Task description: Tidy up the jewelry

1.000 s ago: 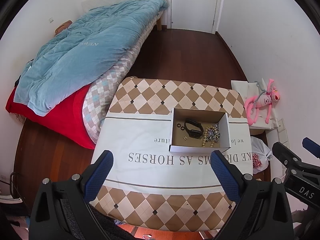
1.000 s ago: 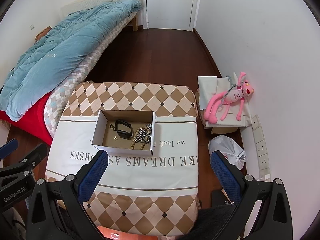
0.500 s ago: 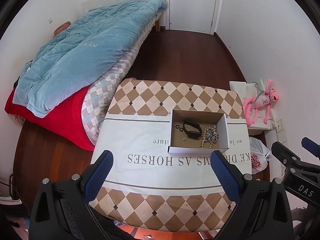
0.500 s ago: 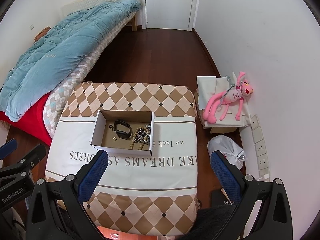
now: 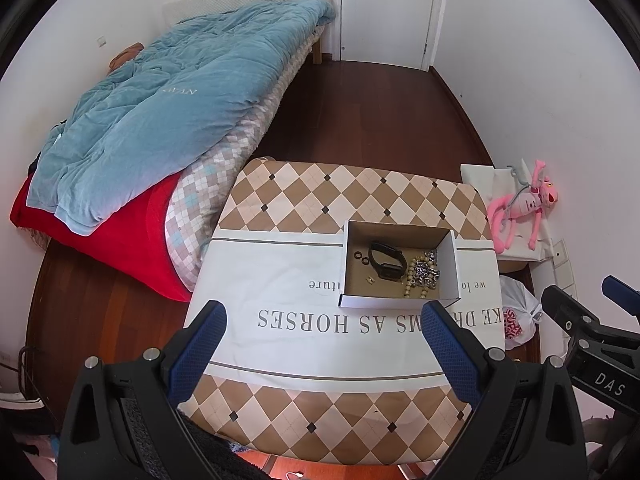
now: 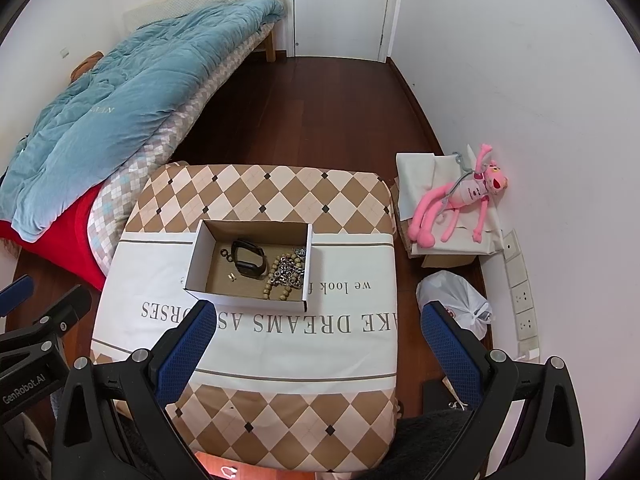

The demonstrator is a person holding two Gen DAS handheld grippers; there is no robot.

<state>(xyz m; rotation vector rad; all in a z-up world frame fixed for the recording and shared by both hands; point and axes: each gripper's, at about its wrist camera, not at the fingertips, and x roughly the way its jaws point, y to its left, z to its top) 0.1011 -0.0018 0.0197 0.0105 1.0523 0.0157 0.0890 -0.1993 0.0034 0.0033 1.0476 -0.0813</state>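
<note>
A small open cardboard box [image 5: 450, 264] [image 6: 198, 256] sits on the cloth-covered table [image 5: 288, 280] [image 6: 352, 240]. Inside lie a black wristband [image 5: 385, 261] [image 6: 249, 258], two small dark rings [image 5: 361, 256] [image 6: 225, 255], a tiny gold piece [image 5: 370, 279] [image 6: 232, 277], a wooden bead string [image 5: 409, 285] [image 6: 276, 284] and a silver chain [image 5: 426, 269] [image 6: 289, 270]. My left gripper [image 5: 322, 350] is open and empty, held high over the table's near edge. My right gripper [image 6: 318, 350] is open and empty at a similar height, to the right of the left one.
A bed with a blue quilt [image 5: 168, 112] and red blanket [image 5: 120, 248] flanks the table's left. A pink plush toy [image 6: 460, 200] lies on paper by the right wall, with a white plastic bag [image 6: 456, 300] on the floor. A closed door [image 6: 340, 4] is at the far end.
Both grippers have drawn back and up a little, so the table and box look slightly smaller. Jaws stay open; the jewelry has not moved.
</note>
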